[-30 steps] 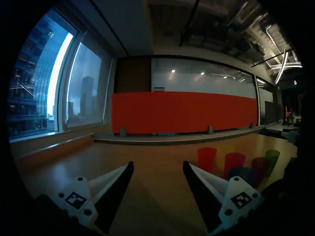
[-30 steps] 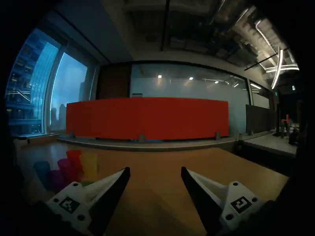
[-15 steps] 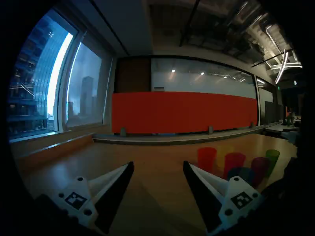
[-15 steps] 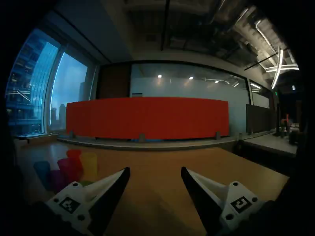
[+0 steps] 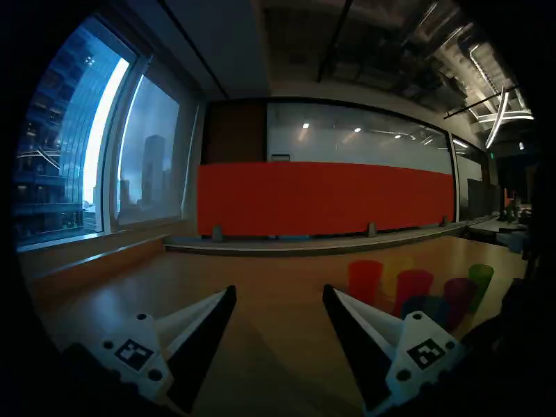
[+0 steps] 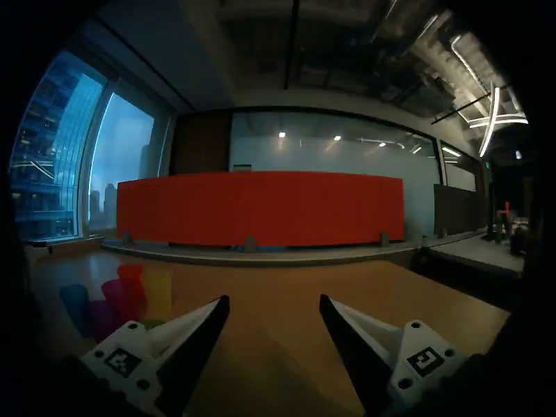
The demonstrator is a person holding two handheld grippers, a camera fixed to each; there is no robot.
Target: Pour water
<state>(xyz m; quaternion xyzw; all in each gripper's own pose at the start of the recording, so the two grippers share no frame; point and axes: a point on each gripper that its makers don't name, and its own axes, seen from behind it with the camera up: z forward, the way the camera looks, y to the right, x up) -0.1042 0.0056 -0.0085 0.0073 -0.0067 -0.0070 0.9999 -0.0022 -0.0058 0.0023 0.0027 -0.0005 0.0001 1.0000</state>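
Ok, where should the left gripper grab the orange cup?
Mid-height on its side wall, likely. In the left gripper view the orange cup stands upright at the cluster's left edge, yellow cup and pink cup crowding its right, so bring the open left gripper in from that free left side.

The left gripper view is looking from low over the pale wooden tabletop [image 5: 208,271], riding behind the left gripper [image 5: 279,287] and facing level towards the long orange-red partition panel [image 5: 323,198] across the table. The cluster of translucent coloured plastic cups [image 5: 417,288] is sitting near, off to its right. The right gripper view is looking from the same low height behind the right gripper [image 6: 274,297], facing the same panel [image 6: 260,208], with the cups [image 6: 121,295] near on its left. Both views are sharing the tabletop, the panel, the cups and the tall glass windows [image 5: 104,160] at the left.
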